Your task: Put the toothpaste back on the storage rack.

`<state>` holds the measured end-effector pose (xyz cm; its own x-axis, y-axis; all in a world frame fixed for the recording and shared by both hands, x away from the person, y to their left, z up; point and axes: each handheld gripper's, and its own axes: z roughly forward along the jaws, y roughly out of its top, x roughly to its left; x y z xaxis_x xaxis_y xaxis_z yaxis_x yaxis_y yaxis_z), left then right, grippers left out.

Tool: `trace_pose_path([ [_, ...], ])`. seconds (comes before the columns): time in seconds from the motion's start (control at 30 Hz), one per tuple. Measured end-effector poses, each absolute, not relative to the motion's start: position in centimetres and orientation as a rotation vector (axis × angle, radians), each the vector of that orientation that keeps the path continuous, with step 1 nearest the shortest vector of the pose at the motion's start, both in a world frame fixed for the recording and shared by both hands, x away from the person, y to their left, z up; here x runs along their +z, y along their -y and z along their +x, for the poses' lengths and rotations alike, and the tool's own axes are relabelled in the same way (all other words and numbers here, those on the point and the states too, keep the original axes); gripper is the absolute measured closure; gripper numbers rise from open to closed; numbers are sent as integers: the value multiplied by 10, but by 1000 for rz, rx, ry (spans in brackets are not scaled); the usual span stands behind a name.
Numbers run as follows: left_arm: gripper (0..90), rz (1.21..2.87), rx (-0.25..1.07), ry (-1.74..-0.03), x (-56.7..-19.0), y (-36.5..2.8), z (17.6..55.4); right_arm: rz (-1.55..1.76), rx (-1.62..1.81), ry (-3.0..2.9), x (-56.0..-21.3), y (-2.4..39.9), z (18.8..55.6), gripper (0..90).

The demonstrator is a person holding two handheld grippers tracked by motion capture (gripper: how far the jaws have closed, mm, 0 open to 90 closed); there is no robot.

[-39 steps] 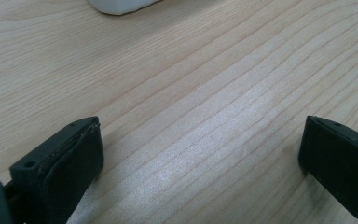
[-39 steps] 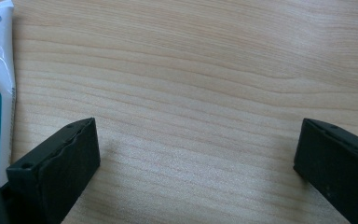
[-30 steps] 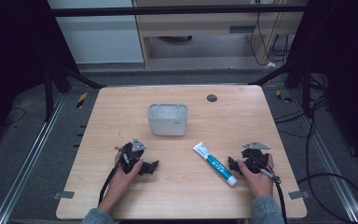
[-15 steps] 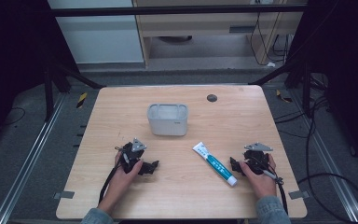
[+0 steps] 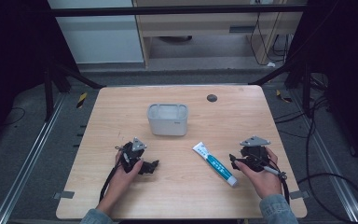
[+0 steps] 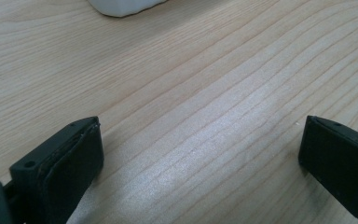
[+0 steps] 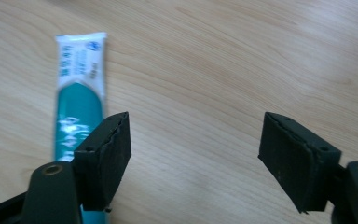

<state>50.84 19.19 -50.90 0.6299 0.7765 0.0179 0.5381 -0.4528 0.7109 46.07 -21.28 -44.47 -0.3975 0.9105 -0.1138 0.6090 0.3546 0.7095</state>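
A white and teal toothpaste tube (image 5: 214, 163) lies flat on the wooden table (image 5: 116, 112), slanting from mid-table toward the front right. My right gripper (image 5: 233, 161) hovers just right of the tube. In the right gripper view the tube (image 7: 79, 93) lies beyond and under the left jaw. The right gripper (image 7: 196, 140) is open; its jaws have just been closing, with only bare wood between them. My left gripper (image 5: 153, 165) rests near the front left, and its jaws (image 6: 200, 140) stand wide open over bare wood.
A pale grey rectangular container (image 5: 168, 119) stands at mid-table behind both grippers; its bottom edge (image 6: 121, 5) peeks into the left gripper view. A small dark round spot (image 5: 211, 98) marks the table's far side. Cables trail on the floor at the right.
The right hand has lifted a little above the table beside the tube. The left hand, the tube and the container have stayed put.
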Motion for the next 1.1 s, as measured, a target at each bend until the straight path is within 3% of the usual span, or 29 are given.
trace_pose_path([
  [0.2, 0, 2169, 450, -1022, -509, -192, 509, 1295, 761, -2240, -428, 192, 460, 355],
  [1.1, 0, 2167, 452, -1025, -509, -192, 509, 1259, 644, -2493, -429, 147, 494, 481],
])
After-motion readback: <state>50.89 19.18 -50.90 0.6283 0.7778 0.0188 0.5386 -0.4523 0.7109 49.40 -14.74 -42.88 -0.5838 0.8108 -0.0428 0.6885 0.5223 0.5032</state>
